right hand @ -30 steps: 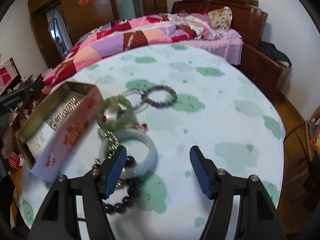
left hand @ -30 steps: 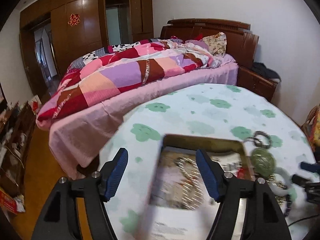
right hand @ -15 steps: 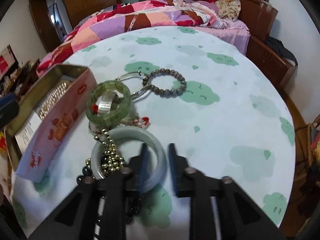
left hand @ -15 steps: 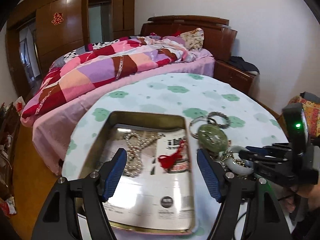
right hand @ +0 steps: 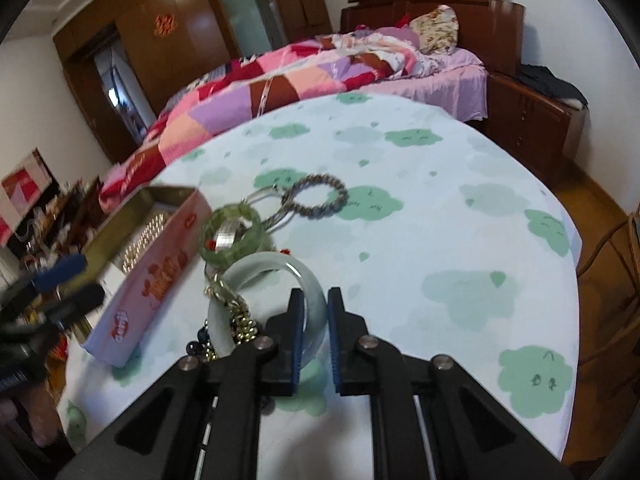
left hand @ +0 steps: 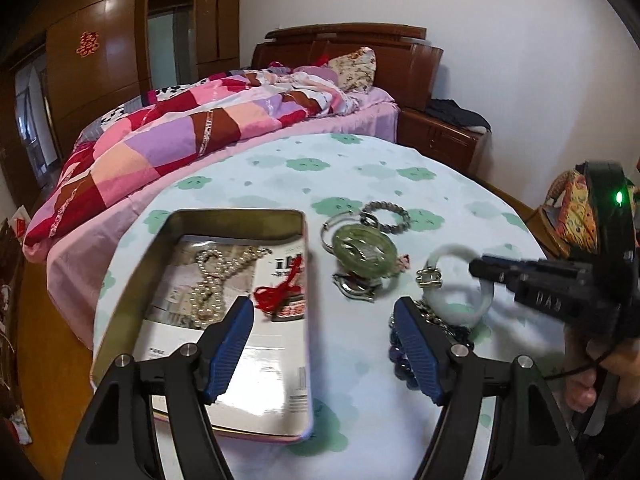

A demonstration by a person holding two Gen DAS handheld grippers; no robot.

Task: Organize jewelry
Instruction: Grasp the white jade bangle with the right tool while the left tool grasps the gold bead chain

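An open tin (left hand: 236,213) on the round table holds a pearl necklace (left hand: 208,280) and a red tassel (left hand: 280,292). My left gripper (left hand: 322,312) is open and holds nothing, spanning the tin's right wall and the bare cloth beside it. To the right lie a green jade bangle (left hand: 364,246), a grey bead bracelet (left hand: 386,216), a watch (left hand: 356,286) and dark beads (left hand: 400,356). My right gripper (right hand: 315,296) is closing its jaws, pads pressed on the rim of a pale jade bangle (right hand: 260,264), which tilts up off the cloth. A gold chain (right hand: 240,320) hangs through it.
The table (left hand: 360,160) wears a white cloth with green cloud prints. A bed (left hand: 180,140) with a patchwork quilt stands just behind it, with a wooden nightstand (left hand: 440,140) to the right. A person's hand (left hand: 588,380) holds the right gripper's handle at the table's right edge.
The right jaws went from wide open to shut around the pale bangle's rim, and the bangle has tipped up. The left gripper swung right, from over the tin to its right wall.
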